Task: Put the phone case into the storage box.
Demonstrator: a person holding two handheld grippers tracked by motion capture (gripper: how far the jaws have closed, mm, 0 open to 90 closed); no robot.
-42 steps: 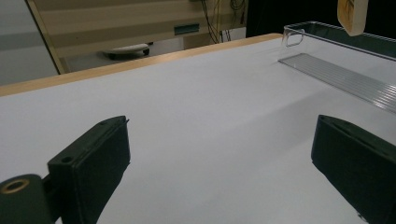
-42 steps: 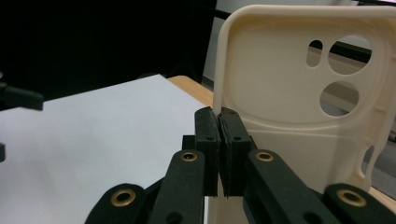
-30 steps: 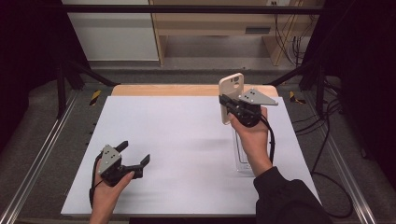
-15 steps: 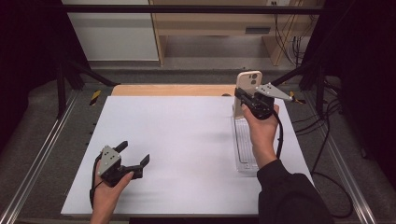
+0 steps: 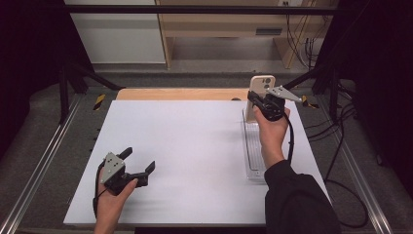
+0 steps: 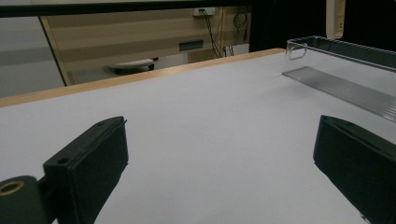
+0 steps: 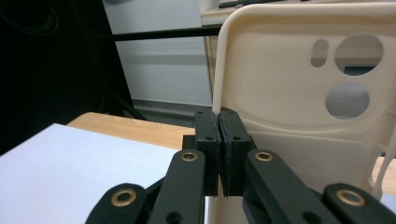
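A cream phone case (image 5: 260, 90) is held upright over the far end of a clear tray (image 5: 253, 156) at the table's (image 5: 195, 146) right, its edge pinched by the right gripper (image 5: 257, 105). The left gripper (image 5: 139, 163), jaws spread, is rested near left; nothing is caught between them.

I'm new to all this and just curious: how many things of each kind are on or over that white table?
Cream phone case: 1
Clear plastic tray: 1
Black hand-held grippers: 2, the left gripper and the right gripper
Total: 4
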